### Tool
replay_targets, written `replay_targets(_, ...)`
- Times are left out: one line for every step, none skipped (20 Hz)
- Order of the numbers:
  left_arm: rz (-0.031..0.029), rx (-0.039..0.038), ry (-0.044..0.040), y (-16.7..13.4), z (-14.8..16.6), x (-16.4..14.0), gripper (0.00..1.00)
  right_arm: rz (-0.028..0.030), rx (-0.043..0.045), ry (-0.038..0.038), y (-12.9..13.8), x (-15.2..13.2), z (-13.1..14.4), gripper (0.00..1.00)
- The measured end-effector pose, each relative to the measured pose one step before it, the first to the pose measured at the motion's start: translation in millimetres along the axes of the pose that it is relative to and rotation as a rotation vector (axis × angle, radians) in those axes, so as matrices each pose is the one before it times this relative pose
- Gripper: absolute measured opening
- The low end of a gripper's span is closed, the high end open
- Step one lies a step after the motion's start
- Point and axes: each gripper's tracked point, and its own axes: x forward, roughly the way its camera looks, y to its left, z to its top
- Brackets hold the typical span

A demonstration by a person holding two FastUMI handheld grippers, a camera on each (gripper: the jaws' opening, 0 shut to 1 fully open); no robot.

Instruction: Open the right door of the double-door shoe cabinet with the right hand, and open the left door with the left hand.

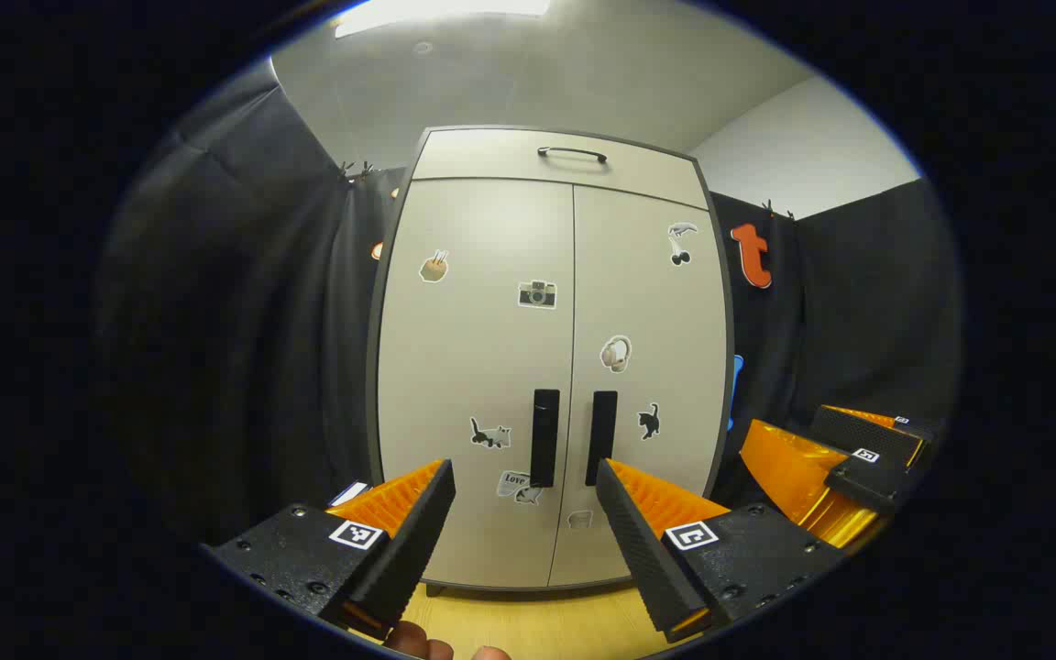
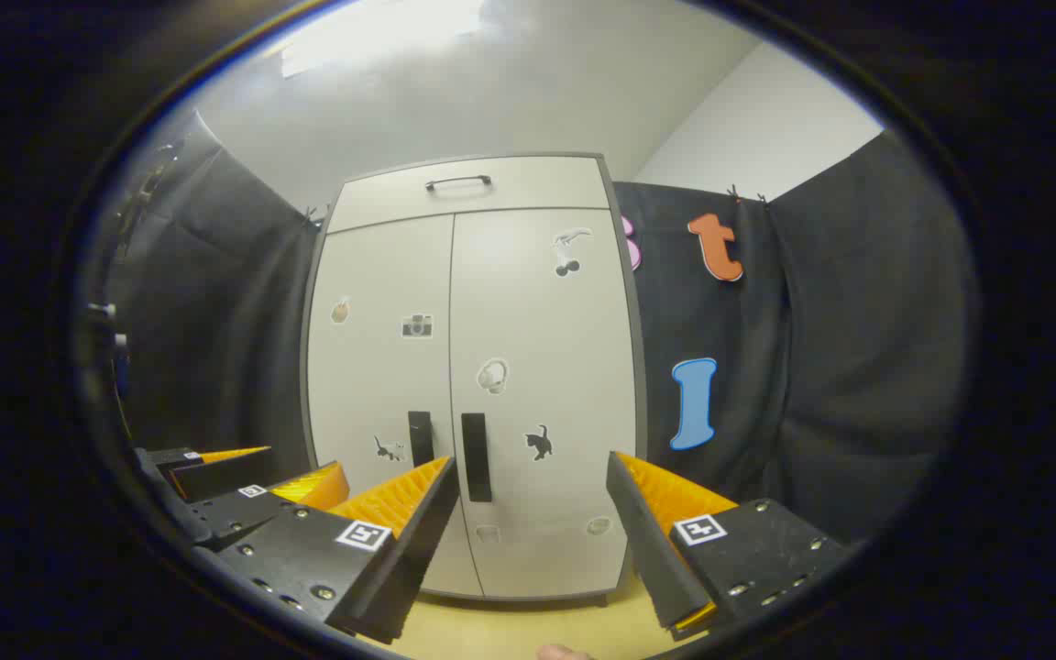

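Shoe cabinet (image 1: 546, 367), doors closed, on pale wooden floor (image 1: 528, 623), black-draped booth.

Two hand-held grippers with black bodies

The left gripper (image 1: 525, 490) and right gripper (image 2: 528, 486) each have wedge-shaped ribbed fingers, matte black blocks with small screws, and square black-and-white marker tags on top; fingertips (image 1: 418, 639) show below.

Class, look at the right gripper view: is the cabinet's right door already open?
No, the right door sits flush beside the left door, both closed, and the right gripper hovers short of its handle.
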Motion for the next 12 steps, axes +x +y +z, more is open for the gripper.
replay_targets(0.00416, -0.0054, -0.00385, 1.64, 1.7, -0.43, 0.96, 0.00406, 0.00016, 0.00136, 2.11, 2.0, -0.69, 0.96)
replay_targets(0.00435, -0.00327, -0.00274, 1.79, 0.6, -0.32, 0.96, 0.00512, 0.00057, 0.00023, 2.57, 0.78, -0.06, 0.96)
replay_targets(0.00562, -0.00165, -0.00281, 1.72, 0.65, 0.23, 0.96, 0.00551, -0.00048, 0.00001, 2.4, 1.29, -0.18, 0.96)
replay_targets(0.00599, 0.00145, 0.0014, 2.45, 0.5, 0.96, 0.96, 0.00458, -0.00157, 0.00043, 2.25, 0.47, 0.1, 0.94)
replay_targets(0.00669, 0.0032, 0.00151, 2.13, -0.45, -0.2, 0.96, 0.00357, -0.00216, -0.00023, 1.4, 1.44, -0.15, 0.93)
replay_targets(0.00639, 0.00148, 0.00178, 2.54, -0.79, -0.15, 0.96, 0.00244, -0.00167, 0.00068, 1.69, 0.42, -0.2, 0.93)
replay_targets(0.00572, -0.001, -0.00043, 1.95, 0.63, 0.52, 0.96, 0.00269, -0.0016, -0.00142, 0.98, 2.23, -0.83, 0.96)
replay_targets(0.0049, -0.00417, 0.00017, 1.64, 0.1, 1.0, 0.96, 0.00293, -0.00118, 0.00076, 1.0, 1.33, -0.16, 0.96)
replay_targets(0.00243, -0.00433, 0.00178, 1.34, -0.04, 1.36, 0.96, 0.00294, -0.00073, 0.00159, 1.05, 0.72, -0.59, 0.94)
replay_targets(0.00313, -0.00307, 0.00139, 1.15, -1.28, 0.15, 0.96, 0.00056, 0.00045, 0.00581, 0.73, 1.8, -1.32, 0.94)
replay_targets(0.00536, -0.00048, 0.0018, 1.66, 0.16, 0.22, 0.96, 0.00186, 0.00236, 0.00472, 0.56, 2.06, -1.1, 0.96)
replay_targets(0.00539, 0.00056, 0.00016, 1.8, 0.2, 1.11, 0.96, 0.00237, 0.00232, 0.00557, 0.45, 2.19, -0.96, 0.94)
